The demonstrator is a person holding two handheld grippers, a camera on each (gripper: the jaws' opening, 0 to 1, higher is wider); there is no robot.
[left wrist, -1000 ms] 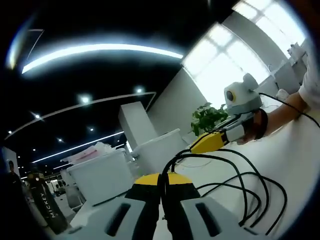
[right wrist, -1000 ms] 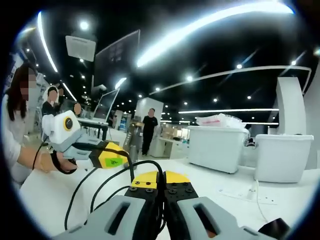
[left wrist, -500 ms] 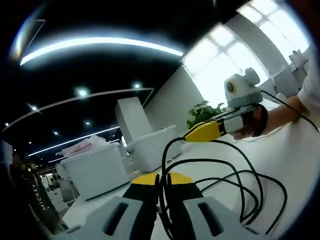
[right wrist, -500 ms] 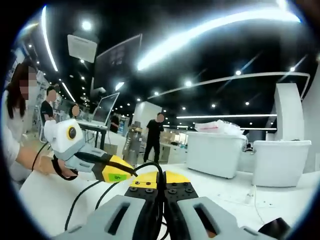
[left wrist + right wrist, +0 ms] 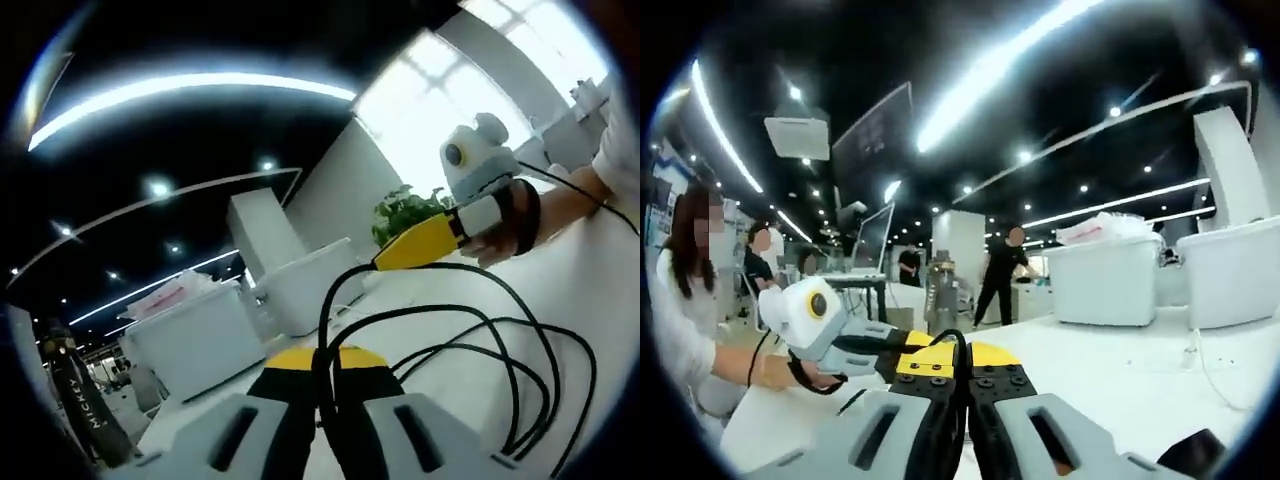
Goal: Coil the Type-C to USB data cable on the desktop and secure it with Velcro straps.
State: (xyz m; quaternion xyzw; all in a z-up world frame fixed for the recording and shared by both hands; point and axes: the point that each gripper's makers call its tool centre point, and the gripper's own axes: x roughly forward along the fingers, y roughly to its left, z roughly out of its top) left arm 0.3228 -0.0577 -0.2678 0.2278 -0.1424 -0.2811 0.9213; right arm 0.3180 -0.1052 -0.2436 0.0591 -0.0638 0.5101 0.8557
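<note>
I am pinching the black data cable (image 5: 440, 335) in my left hand-held gripper (image 5: 323, 365), its jaws clenched on the strand where it rises between the yellow tips; from there the cable is arching up and away to the right, then dropping into several loose loops lying on the white bench (image 5: 600, 290) on my right side. My right hand-held gripper (image 5: 963, 362) is also clenched on the cable (image 5: 952, 340), which is curling over just above its tips. The loops' long axis is running from my left jaws out toward the far right, so the right hand is the nearer one for gathering the next turn. The left gripper view is showing the hanging loops and the other yellow-tipped gripper (image 5: 425, 243) closing in from the right; the right gripper view is showing instead the white bins (image 5: 1110, 285) on the far bench, and no Velcro strap I can make out.
</note>
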